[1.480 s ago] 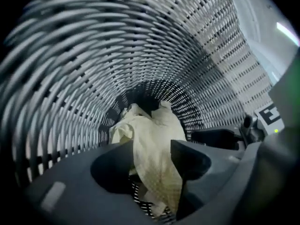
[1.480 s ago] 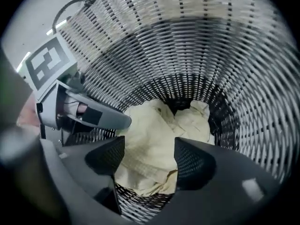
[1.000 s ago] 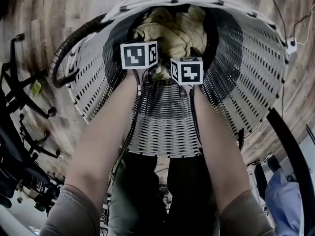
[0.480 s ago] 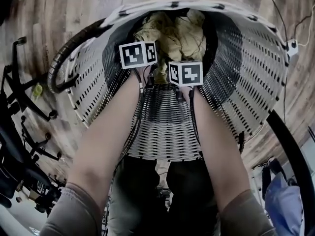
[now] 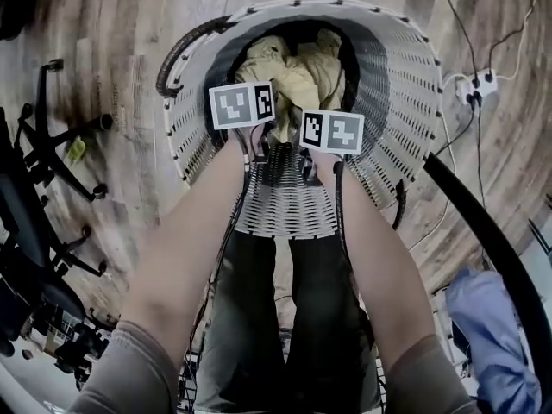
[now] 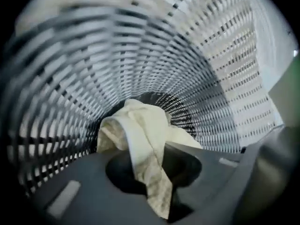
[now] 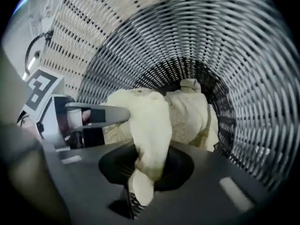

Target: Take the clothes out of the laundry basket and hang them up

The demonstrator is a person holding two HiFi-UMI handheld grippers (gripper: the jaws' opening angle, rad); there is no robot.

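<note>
A white woven laundry basket point(image 5: 405, 102) stands on the wooden floor, with a pale yellow garment point(image 5: 293, 72) inside it. Both grippers reach into the basket side by side. My left gripper point(image 5: 259, 134) is shut on a fold of the garment point(image 6: 140, 139), which runs down between its jaws point(image 6: 161, 203). My right gripper point(image 5: 315, 149) has just been closing, and its jaws point(image 7: 136, 196) now pinch another fold of the same cloth point(image 7: 150, 121). The left gripper's finger point(image 7: 89, 114) shows beside that fold in the right gripper view. The basket's bottom is mostly hidden under the cloth.
The base of an office chair point(image 5: 52, 145) spreads over the floor at the left. A power strip with cables point(image 5: 473, 89) lies to the basket's right. A curved black bar point(image 5: 492, 231) and a blue cloth point(image 5: 483, 335) are at the lower right.
Both grippers have come up inside the basket with the yellow cloth. The basket now looks smaller and farther below, and more of the floor around it shows.
</note>
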